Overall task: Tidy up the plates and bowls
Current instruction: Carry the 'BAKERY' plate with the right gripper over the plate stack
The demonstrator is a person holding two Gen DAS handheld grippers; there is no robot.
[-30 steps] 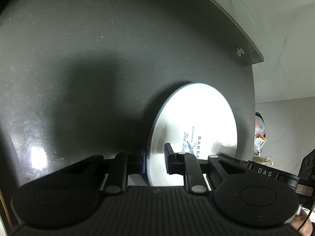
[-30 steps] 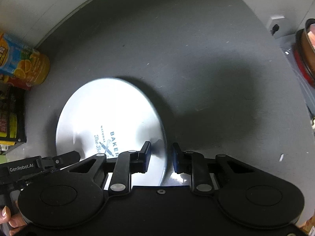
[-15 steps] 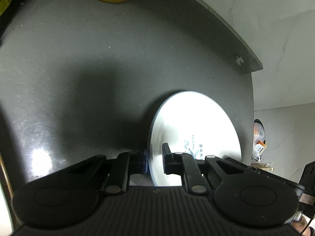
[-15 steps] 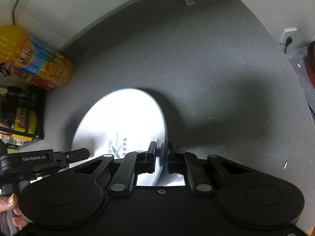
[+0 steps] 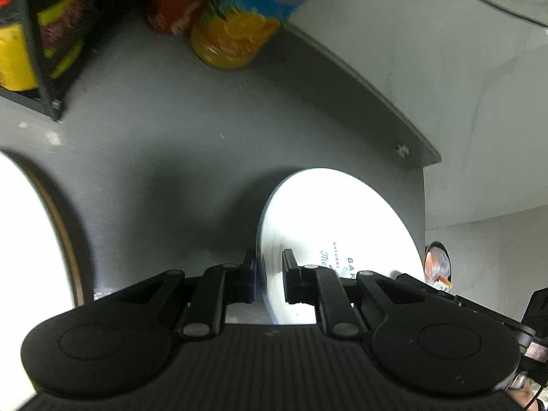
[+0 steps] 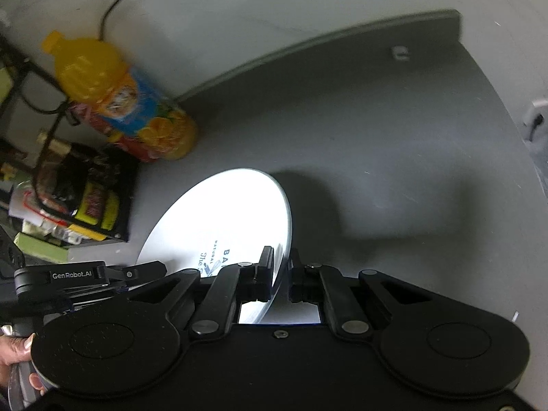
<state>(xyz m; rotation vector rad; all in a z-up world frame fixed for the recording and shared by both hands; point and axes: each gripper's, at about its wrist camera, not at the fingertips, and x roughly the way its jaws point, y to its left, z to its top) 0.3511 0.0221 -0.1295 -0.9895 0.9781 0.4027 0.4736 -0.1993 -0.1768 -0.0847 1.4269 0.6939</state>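
Left gripper (image 5: 269, 279): you pinch the plate's rim.
Plate (image 5: 342, 226): white, blue lettering, glare-washed, tilted above the counter between your two grippers.
Right gripper (image 6: 281, 270): it pinches the opposite rim.
Counter (image 6: 376, 130): dark grey; juice bottle (image 6: 130, 102) against the pale wall.

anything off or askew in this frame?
Nothing damaged or spilled. The white plate is tilted clear of the dark counter, gripped at opposite rims by the left hand-held gripper and right hand-held gripper. The juice bottle only leans through fisheye distortion.
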